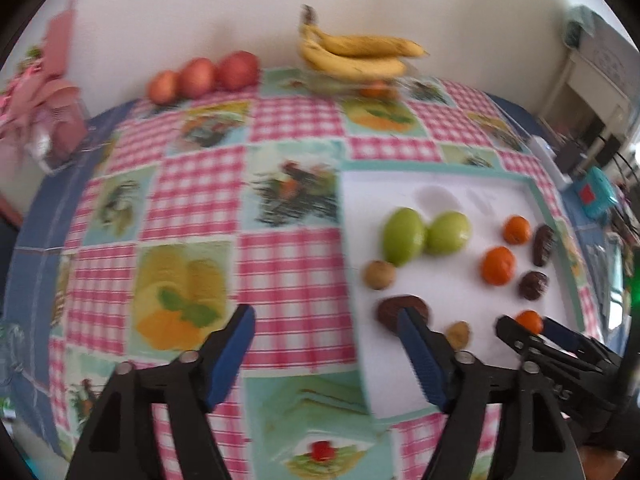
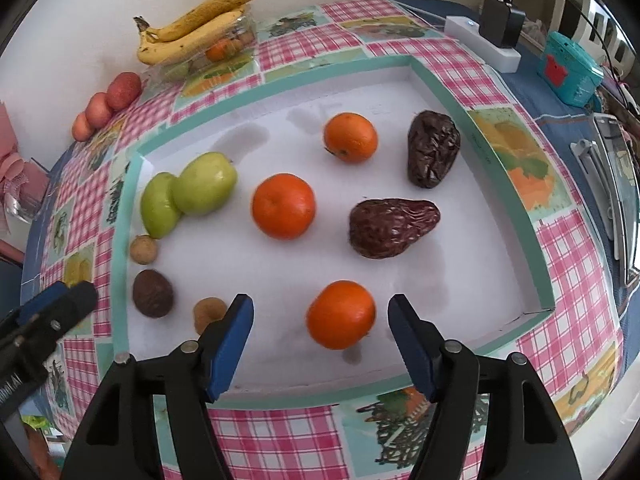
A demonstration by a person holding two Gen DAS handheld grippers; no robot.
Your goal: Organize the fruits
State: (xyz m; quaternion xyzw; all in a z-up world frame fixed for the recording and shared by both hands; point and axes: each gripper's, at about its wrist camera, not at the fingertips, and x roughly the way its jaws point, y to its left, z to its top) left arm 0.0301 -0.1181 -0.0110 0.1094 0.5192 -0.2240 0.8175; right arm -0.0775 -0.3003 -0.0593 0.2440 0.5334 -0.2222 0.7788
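Observation:
A white tray with a teal rim (image 2: 320, 74) holds two green apples (image 2: 204, 188), three oranges, three dark wrinkled avocados (image 2: 392, 226) and two small tan fruits (image 2: 143, 249). My right gripper (image 2: 319, 302) is open at the tray's near edge. The nearest orange (image 2: 341, 314) lies between its blue pads, and there is a gap on both sides. My left gripper (image 1: 324, 316) is open over the checked tablecloth (image 1: 288, 264), just left of the tray rim (image 1: 440, 170), with nothing between its fingers. In the left wrist view the right gripper (image 1: 528, 322) straddles the same orange (image 1: 529, 319).
Bananas (image 2: 196, 20) lie on a clear container at the back wall, with three red apples (image 2: 108, 104) to their left. A white power strip with a black adapter (image 2: 496, 36) and a teal box (image 2: 568, 68) sit at the right. Pink items (image 1: 44, 104) stand at far left.

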